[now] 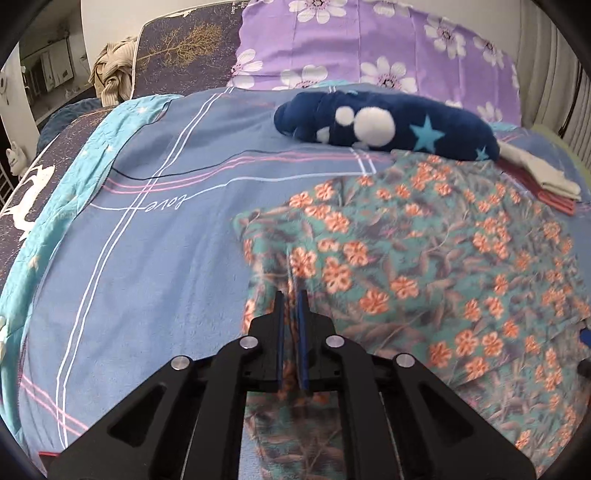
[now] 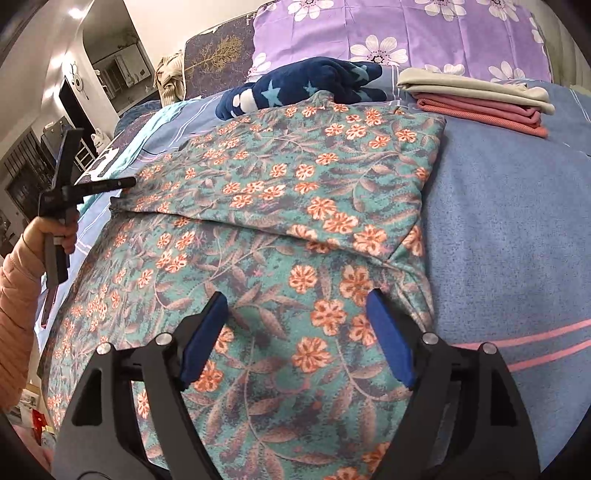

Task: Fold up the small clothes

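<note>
A teal garment with orange flowers point(image 2: 295, 206) lies spread on the bed, its far part folded over the near part. It also shows in the left wrist view point(image 1: 424, 258). My left gripper point(image 1: 291, 295) is shut on the garment's left edge and holds the cloth pinched and lifted a little. In the right wrist view the left gripper point(image 2: 125, 182) is at the garment's left side, held by a hand in a pink sleeve. My right gripper point(image 2: 297, 299) is open, its blue pads point(image 2: 207, 332) hovering just over the garment's near right part.
A blue bedsheet point(image 1: 147, 240) with white and pink lines covers the bed. A navy plush blanket with stars point(image 1: 388, 125) lies at the far side. A stack of folded beige and pink clothes point(image 2: 480, 99) sits at the far right. Purple flowered pillows point(image 2: 406, 33) stand behind.
</note>
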`<state>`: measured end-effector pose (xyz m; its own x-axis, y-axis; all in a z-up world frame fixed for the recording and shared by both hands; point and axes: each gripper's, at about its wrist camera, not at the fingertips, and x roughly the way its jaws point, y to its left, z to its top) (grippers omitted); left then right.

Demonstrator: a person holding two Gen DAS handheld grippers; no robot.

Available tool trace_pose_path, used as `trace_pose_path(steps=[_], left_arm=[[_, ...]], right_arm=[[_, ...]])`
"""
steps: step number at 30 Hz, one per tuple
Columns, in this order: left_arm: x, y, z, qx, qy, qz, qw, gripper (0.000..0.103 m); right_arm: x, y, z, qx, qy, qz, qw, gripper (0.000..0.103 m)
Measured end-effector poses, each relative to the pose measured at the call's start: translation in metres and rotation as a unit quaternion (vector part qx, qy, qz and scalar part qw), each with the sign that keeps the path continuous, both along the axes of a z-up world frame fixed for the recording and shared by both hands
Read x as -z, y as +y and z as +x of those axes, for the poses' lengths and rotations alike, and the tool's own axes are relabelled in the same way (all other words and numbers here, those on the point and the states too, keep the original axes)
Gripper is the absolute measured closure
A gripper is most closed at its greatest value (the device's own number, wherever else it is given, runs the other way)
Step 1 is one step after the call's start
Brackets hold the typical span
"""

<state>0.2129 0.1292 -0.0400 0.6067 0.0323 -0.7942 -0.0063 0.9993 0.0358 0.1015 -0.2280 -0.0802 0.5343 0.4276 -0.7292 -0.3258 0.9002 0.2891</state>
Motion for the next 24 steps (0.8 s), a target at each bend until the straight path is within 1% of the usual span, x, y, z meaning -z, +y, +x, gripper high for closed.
trace_pose_path(steps=[2,3,4,5,6,7,8,9,11,12,13,14,16,17,18,20,21,22,23,24], left_arm=[[-0.004,-0.001,-0.004,-0.010,-0.007,0.010,0.9999,0.087],[-0.009,-0.004,-0.008,-0.010,-0.016,0.007,0.9998,0.086],[-0.018,-0.009,-0.012,0.001,-0.030,-0.014,0.9994,0.084],[-0.025,-0.015,-0.015,0.017,-0.040,-0.036,0.9984,0.083],[-0.029,-0.020,-0.016,0.031,-0.047,-0.052,0.9971,0.083],[-0.033,-0.028,-0.018,0.049,-0.053,-0.067,0.9952,0.082],[-0.033,-0.038,-0.017,0.065,-0.053,-0.074,0.9938,0.079],[-0.029,-0.048,-0.015,0.078,-0.048,-0.075,0.9930,0.077],[-0.008,-0.066,-0.005,0.092,-0.019,-0.064,0.9935,0.076],[0.008,-0.072,0.000,0.090,0.003,-0.058,0.9943,0.075],[0.022,-0.076,0.001,0.083,0.008,-0.051,0.9952,0.073],[0.024,-0.082,-0.004,0.084,-0.019,-0.034,0.9958,0.072],[0.021,-0.084,-0.005,0.082,-0.019,-0.028,0.9960,0.072],[0.022,-0.085,-0.006,0.082,-0.020,-0.025,0.9961,0.072],[0.022,-0.085,-0.007,0.082,-0.021,-0.026,0.9960,0.072],[0.023,-0.084,-0.006,0.082,-0.019,-0.032,0.9959,0.072],[0.023,-0.084,-0.007,0.082,-0.020,-0.035,0.9958,0.072],[0.023,-0.082,-0.006,0.082,-0.020,-0.037,0.9957,0.072],[0.024,-0.081,-0.006,0.082,-0.020,-0.041,0.9956,0.072],[0.023,-0.080,-0.005,0.082,-0.020,-0.043,0.9955,0.072]], right_arm=[[-0.001,-0.001,0.000,0.001,0.000,0.002,1.000,0.024],[-0.003,-0.003,-0.001,0.002,0.002,0.004,1.000,0.024],[-0.005,-0.004,-0.001,0.004,0.002,0.005,1.000,0.026],[-0.010,-0.006,-0.002,0.005,0.002,0.008,1.000,0.030],[-0.015,-0.009,-0.003,0.003,-0.002,0.013,1.000,0.040],[-0.022,-0.013,-0.003,0.001,-0.009,0.018,1.000,0.046],[-0.033,-0.020,-0.002,0.004,-0.021,0.023,0.999,0.055],[-0.042,-0.026,0.001,0.014,-0.031,0.023,0.999,0.059],[-0.058,-0.045,0.018,0.050,-0.040,0.022,0.998,0.059],[-0.061,-0.056,0.031,0.067,-0.034,0.025,0.997,0.057],[-0.062,-0.064,0.044,0.077,-0.023,0.031,0.996,0.054],[-0.061,-0.071,0.057,0.085,-0.012,0.039,0.996,0.049],[-0.049,-0.090,0.097,0.118,0.027,0.056,0.991,0.046],[-0.044,-0.093,0.110,0.126,0.040,0.060,0.989,0.043],[-0.035,-0.097,0.131,0.136,0.059,0.071,0.986,0.042],[-0.022,-0.098,0.155,0.140,0.084,0.099,0.982,0.039],[-0.015,-0.094,0.167,0.139,0.096,0.114,0.979,0.040],[-0.014,-0.088,0.172,0.138,0.095,0.112,0.979,0.049],[-0.015,-0.081,0.174,0.131,0.089,0.100,0.982,0.092],[-0.017,-0.070,0.174,0.125,0.083,0.072,0.986,0.099]])
